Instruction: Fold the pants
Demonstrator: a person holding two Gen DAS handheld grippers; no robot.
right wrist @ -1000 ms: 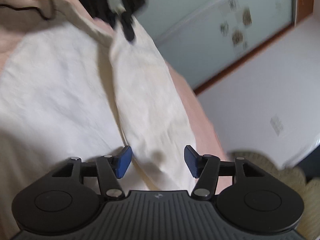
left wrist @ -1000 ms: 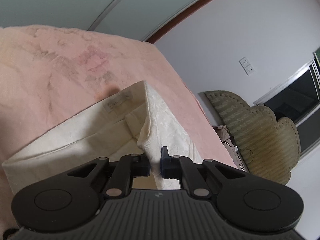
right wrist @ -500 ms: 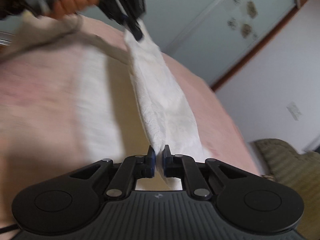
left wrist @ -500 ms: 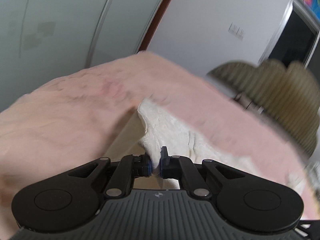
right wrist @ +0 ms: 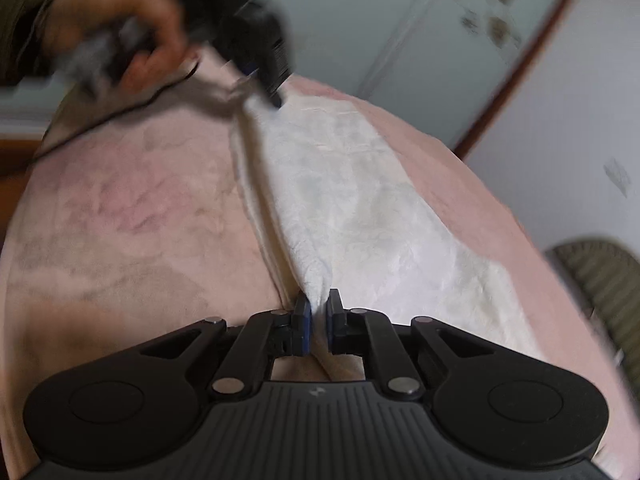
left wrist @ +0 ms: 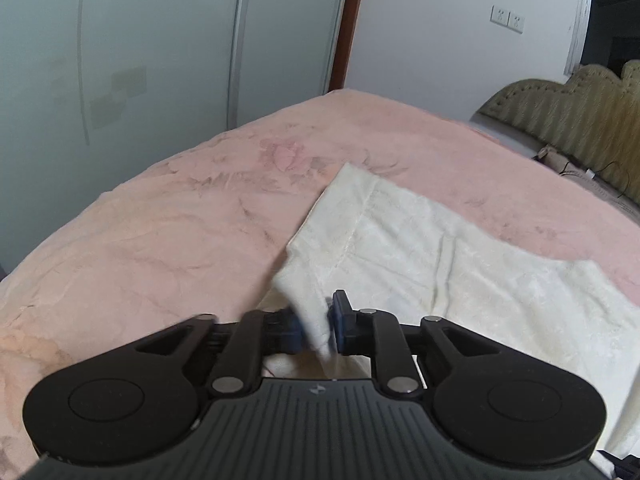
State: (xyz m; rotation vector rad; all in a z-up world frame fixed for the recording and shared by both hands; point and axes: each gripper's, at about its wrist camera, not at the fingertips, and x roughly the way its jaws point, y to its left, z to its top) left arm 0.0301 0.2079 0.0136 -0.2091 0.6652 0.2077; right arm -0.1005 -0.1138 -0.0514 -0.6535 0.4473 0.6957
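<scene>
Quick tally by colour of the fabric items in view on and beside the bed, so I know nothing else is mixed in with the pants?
Cream-white: 1, the pants, spread lengthwise on the bed.
Pink: 1, the bedspread under them.
Olive-green: 1, the padded headboard at the bed's far end.
Total: 3

My left gripper is opening, cloth between its fingers. My right gripper pinches tight, and my left hand shows blurred far ahead of it.
</scene>
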